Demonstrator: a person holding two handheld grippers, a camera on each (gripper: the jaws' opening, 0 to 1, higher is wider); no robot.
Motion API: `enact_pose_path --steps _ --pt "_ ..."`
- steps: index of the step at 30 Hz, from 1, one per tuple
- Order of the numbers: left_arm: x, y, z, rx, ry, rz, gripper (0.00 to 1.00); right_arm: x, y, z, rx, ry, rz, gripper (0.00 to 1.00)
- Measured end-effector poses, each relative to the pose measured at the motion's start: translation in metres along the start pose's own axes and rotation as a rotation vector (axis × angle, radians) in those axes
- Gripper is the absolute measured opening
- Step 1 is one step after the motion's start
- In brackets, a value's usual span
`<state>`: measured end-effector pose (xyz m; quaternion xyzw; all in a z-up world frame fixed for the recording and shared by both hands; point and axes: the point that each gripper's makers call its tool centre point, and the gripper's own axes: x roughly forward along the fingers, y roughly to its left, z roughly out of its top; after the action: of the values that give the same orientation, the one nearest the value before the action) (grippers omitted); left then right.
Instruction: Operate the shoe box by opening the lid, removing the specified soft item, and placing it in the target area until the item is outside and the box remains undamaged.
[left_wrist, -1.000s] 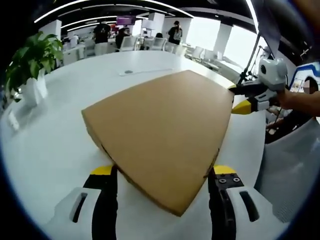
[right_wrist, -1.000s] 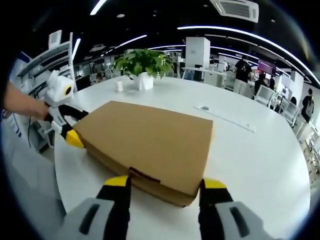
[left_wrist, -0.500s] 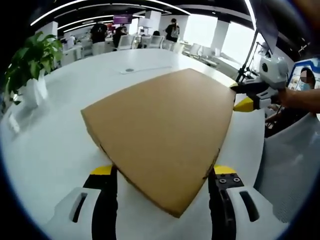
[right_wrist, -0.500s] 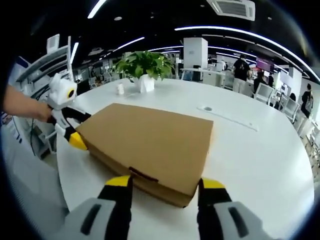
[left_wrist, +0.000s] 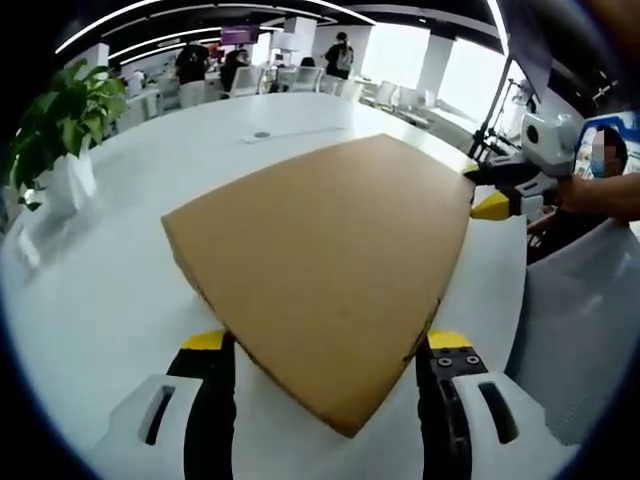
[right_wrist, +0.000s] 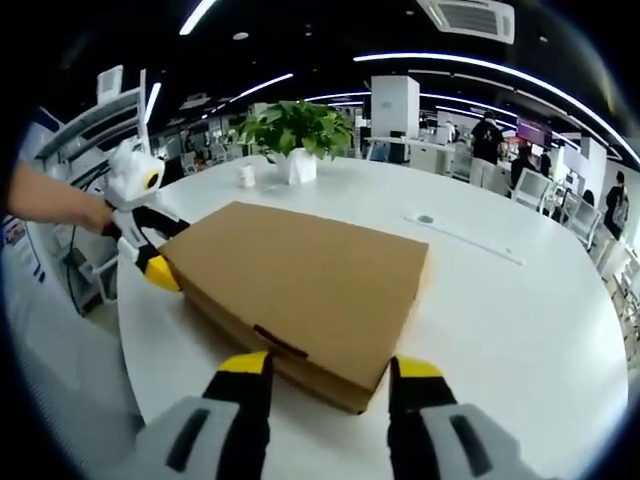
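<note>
A flat brown cardboard shoe box (left_wrist: 330, 270) (right_wrist: 310, 285) lies on the white table with its lid down. In the left gripper view my left gripper (left_wrist: 322, 350) is open, its jaws standing either side of the box's near corner. At the far right corner of the box in that view is the right gripper (left_wrist: 505, 195). In the right gripper view my right gripper (right_wrist: 322, 375) is open, its jaws flanking the near corner of the box. The left gripper (right_wrist: 150, 262), held by a hand, sits at the box's far left corner there. What is inside the box is hidden.
A potted green plant (left_wrist: 60, 130) (right_wrist: 295, 135) in a white pot stands on the round white table (left_wrist: 120, 270) (right_wrist: 500, 300). A small white cup (right_wrist: 246, 176) stands near it. A person's sleeve (left_wrist: 610, 195) shows at the right. People and desks fill the far background.
Both views have shifted slightly with the hands. In the right gripper view the jaws have edged a little closer around the box corner. The box lies where it was.
</note>
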<state>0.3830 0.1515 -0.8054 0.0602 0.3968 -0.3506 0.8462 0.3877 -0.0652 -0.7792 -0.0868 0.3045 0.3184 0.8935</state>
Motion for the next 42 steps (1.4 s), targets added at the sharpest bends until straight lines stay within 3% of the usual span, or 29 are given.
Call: enact_pose_path --steps 22,31,42 --pt "-0.022 0.012 -0.013 0.038 0.060 -0.018 0.75 0.005 0.036 0.004 -0.024 0.003 0.049 0.39" --pt "-0.025 0.026 -0.016 0.076 0.112 -0.024 0.76 0.007 0.053 0.004 -0.043 0.007 0.071 0.38" --pt "-0.030 0.032 -0.020 0.067 0.121 -0.026 0.74 0.008 0.060 0.004 -0.049 0.009 0.080 0.37"
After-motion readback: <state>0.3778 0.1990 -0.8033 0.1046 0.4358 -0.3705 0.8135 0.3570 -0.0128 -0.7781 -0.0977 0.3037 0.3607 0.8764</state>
